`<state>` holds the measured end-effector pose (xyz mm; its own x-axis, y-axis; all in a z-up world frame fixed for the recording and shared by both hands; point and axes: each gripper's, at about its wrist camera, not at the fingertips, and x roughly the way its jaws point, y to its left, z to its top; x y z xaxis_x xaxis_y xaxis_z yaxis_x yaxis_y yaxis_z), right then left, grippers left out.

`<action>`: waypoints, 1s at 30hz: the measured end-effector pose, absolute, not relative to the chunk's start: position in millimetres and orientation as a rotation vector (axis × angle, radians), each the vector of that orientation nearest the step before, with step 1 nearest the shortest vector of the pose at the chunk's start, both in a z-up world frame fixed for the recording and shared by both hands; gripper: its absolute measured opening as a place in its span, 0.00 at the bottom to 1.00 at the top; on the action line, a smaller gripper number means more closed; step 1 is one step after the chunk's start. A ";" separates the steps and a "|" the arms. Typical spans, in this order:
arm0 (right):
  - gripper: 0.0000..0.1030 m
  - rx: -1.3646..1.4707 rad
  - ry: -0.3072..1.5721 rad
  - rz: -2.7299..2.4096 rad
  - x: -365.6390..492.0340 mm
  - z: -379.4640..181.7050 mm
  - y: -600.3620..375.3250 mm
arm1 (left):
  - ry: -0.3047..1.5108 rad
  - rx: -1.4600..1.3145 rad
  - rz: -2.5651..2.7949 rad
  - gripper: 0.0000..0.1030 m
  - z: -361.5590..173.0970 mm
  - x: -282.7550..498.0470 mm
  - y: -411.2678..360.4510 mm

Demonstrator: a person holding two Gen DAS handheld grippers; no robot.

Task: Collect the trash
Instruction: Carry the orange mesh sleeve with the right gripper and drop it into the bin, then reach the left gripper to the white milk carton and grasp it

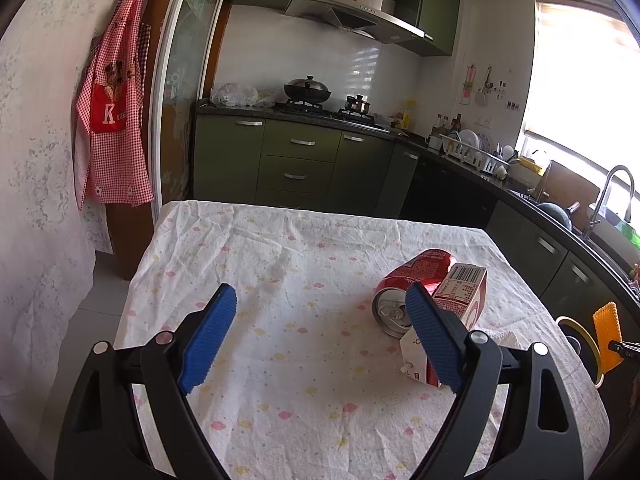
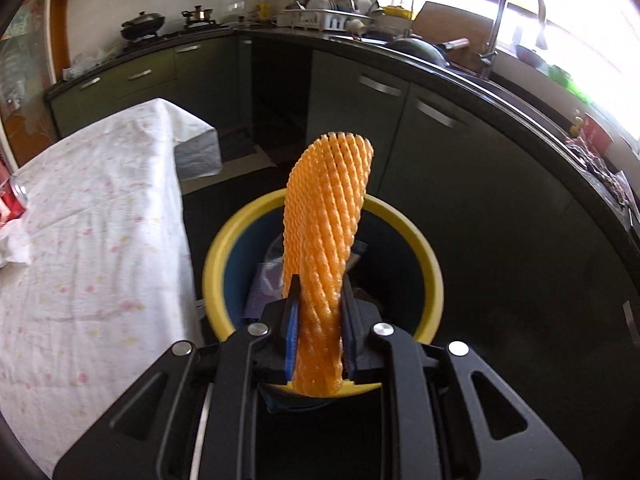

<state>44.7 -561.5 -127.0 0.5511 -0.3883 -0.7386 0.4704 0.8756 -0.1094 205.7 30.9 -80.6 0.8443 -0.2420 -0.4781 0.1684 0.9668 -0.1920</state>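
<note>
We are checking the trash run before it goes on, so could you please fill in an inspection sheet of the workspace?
Surface: table under a white patterned cloth, wrinkled.
Job's things: dented red can on its side, carton against it, crumpled tissue; yellow-rimmed bin beside the table.
Clutter: nothing seen.
Grippers: left gripper open, empty, over the cloth; right gripper holds orange foam net over the bin.
Cables: nothing seen.
Surroundings: green kitchen cabinets, stove with wok, dish rack, tap.
</note>
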 end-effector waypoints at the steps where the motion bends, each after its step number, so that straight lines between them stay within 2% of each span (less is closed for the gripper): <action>1: 0.18 0.105 0.857 -0.530 47.2 -131.2 -569.1 | 0.525 -0.145 -0.218 0.83 -81.1 205.8 30.8; 2: 0.18 0.107 0.864 -0.548 49.4 -134.8 -576.1 | 0.525 -0.145 -0.218 0.83 -81.2 205.8 30.8; 6: 0.46 0.125 0.851 -0.618 53.3 -142.6 -597.3 | 0.525 -0.145 -0.219 0.83 -81.5 205.8 30.8; 9: 0.58 0.164 0.793 -0.638 44.1 -133.1 -601.7 | 0.527 -0.142 -0.221 0.83 -83.0 205.7 30.1; 19: 0.59 0.174 0.682 -0.512 5.2 -105.1 -546.1 | 0.537 -0.113 -0.265 0.85 -83.8 204.2 19.3; 30: 0.62 0.190 0.669 -0.324 17.5 -103.9 -502.5 | 0.617 -0.007 -0.461 0.88 -90.6 201.6 -24.3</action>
